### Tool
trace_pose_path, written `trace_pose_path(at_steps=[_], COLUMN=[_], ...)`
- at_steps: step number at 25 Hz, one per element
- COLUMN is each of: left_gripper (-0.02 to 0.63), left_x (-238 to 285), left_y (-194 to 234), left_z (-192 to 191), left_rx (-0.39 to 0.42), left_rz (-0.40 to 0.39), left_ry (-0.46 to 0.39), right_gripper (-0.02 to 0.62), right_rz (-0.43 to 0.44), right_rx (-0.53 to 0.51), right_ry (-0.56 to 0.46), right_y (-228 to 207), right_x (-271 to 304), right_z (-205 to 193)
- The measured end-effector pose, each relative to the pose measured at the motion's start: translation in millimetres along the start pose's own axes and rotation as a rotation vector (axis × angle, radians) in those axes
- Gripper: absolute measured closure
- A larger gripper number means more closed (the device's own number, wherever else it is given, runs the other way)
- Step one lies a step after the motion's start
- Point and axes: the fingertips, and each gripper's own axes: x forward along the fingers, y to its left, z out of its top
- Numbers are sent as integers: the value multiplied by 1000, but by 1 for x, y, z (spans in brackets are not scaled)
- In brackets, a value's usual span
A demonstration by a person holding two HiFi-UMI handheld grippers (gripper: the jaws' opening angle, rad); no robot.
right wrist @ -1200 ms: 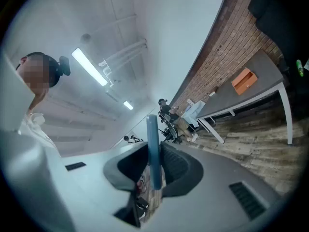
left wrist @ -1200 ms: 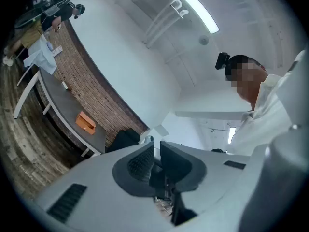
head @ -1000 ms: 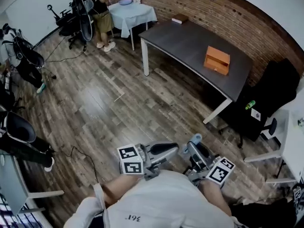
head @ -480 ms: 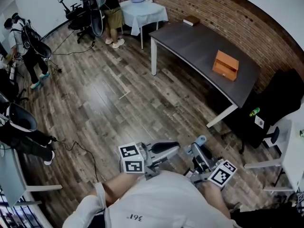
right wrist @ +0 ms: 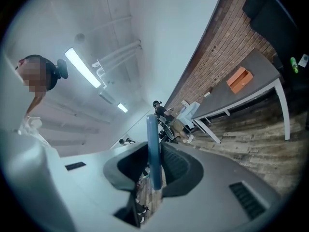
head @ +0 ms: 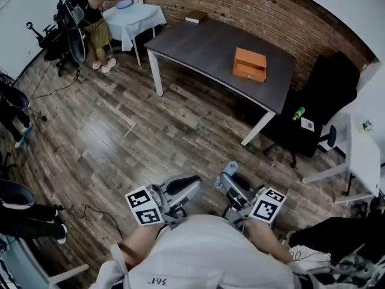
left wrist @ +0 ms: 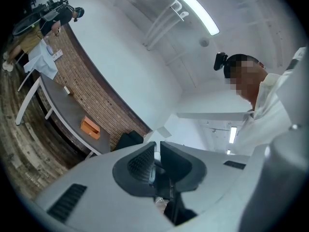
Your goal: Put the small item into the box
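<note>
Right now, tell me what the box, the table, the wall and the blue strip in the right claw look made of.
The box: likely cardboard or wood; flat matte orange faces.
The table: dark laminate or wood top, dull sheen; white legs, probably metal.
The wall: brick, with visible courses.
The strip: probably plastic; smooth matte blue.

Bare wooden floor (head: 120, 125) lay open between the near side and the far desk (head: 198, 44). Its top stood free around the orange box (head: 249, 64). A black chair (head: 319, 95) blocked the desk's right end; a cable (head: 90, 208) trailed near left.
</note>
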Motion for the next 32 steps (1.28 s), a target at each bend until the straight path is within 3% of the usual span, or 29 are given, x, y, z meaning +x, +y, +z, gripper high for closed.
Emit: trace_pose_path(at_steps=[11,18,25,32], left_gripper=[560,560,560,560], left_x=[-20,-10,27,97], left_y=[24,39,65,107], left_z=[11,13,16,25], left_rx=[-31,-53,-41,-22], left_rz=[-53,-66,-46,-11], left_ry=[49,67,79,85], right_gripper=[505,505,505,505], right_rz=[-81,-121,-134,-113], right_rx=[0,-2,-19,-23], right_ry=[-15,-18,-2,22], right_y=[-6,-24,-62,-117], right_x=[27,28,32,43], right_z=[-14,-2,28,85])
